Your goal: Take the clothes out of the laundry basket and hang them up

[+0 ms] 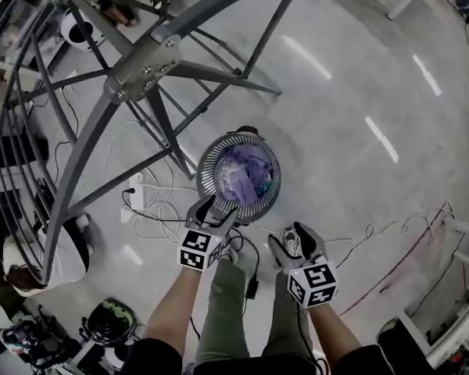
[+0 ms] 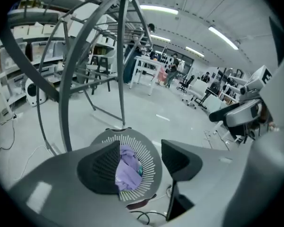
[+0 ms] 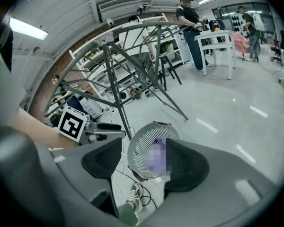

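Note:
A round grey slatted laundry basket (image 1: 209, 156) stands on the floor in front of my feet, with purple clothes (image 1: 236, 173) bunched inside. My left gripper (image 1: 217, 207) hovers open at the basket's near rim and holds nothing. My right gripper (image 1: 289, 237) is open and empty too, a little nearer to me and to the right. In the left gripper view the basket (image 2: 149, 152) and the purple clothes (image 2: 127, 173) show between the spread jaws of the left gripper (image 2: 139, 162). The right gripper (image 3: 142, 161) frames the basket (image 3: 142, 148) from further off. A grey metal drying rack (image 1: 141, 62) rises at the left.
The rack's slanted legs (image 2: 66, 93) come down just left of and behind the basket. White and black cables and a power strip (image 1: 133, 199) lie on the floor by the basket. Behind the rack (image 3: 114, 74), people (image 3: 191, 25) stand at white tables; shelves line the left side.

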The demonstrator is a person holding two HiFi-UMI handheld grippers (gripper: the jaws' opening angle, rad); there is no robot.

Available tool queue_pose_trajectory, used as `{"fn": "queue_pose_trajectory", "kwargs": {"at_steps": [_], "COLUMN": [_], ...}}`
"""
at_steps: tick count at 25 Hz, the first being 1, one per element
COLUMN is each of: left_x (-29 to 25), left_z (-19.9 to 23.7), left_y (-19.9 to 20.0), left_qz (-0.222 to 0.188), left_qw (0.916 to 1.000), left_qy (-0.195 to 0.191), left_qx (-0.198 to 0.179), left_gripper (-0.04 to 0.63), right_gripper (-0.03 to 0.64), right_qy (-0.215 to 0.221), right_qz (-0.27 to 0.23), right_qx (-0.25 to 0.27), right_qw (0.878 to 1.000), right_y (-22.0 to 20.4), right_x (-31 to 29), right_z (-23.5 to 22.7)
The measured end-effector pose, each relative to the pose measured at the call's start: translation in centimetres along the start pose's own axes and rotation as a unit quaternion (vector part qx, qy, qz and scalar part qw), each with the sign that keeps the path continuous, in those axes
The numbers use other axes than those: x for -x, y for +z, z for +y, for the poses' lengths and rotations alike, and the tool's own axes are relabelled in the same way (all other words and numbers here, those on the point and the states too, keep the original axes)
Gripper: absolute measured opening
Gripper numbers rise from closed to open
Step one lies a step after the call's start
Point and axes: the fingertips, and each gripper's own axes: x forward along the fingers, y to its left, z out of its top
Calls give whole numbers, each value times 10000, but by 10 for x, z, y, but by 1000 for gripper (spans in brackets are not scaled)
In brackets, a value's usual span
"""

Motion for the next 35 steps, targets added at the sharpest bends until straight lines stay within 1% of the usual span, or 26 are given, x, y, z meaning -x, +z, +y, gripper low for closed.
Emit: {"fn": "queue_pose_trajectory", "kwargs": {"at_steps": [3,6,8,11,14,19,21,23,25,27,30,33,35], "left_x": [-34,-65,-86,-118,-145,-183,-196,-208,-219,-231,-246,-256,-263], "left_z": [18,44,59,80,91,107,116,128,140,147,159,172,174], "left_y": [-24,-48,-66,-91,-111,-134,-143,-149,-158,-172,-190,-208,-221], "left_qz": [326,732,1026,1413,1667,1968,1984,1859,1721,1664,1612,1640,1732], "left_qw": [9994,9972,9946,9893,9854,9795,9783,9772,9726,9661,9586,9486,9430], "left_qy": [3,109,159,328,353,401,457,554,671,762,984,1265,1311], "left_qx": [-108,-118,-81,-128,-35,136,374,865,1411,1822,2133,2393,2521], "left_gripper": [252,253,252,253,253,253,253,255,258,258,267,275,275], "right_gripper": [295,291,290,290,290,288,287,285,284,281,278,275,272], "right_qy": [-2,34,75,85,55,-34,-29,-9,16,61,63,76,100], "right_qz": [34,51,47,25,-17,-25,-31,-48,-103,-210,-243,-308,-296], "right_qx": [-148,-378,-503,-562,-700,-821,-862,-875,-884,-962,-1155,-1295,-1333], "right_qw": [9999,9993,9987,9984,9975,9966,9963,9962,9960,9951,9930,9911,9906], "right_y": [-21,-41,-53,-66,-78,-94,-97,-99,-99,-100,-104,-110,-115], "right_x": [-19,-35,-43,-54,-60,-65,-68,-72,-76,-81,-86,-89,-91], "right_z": [-9,-12,-15,-21,-26,-36,-37,-36,-35,-34,-34,-34,-33]}}
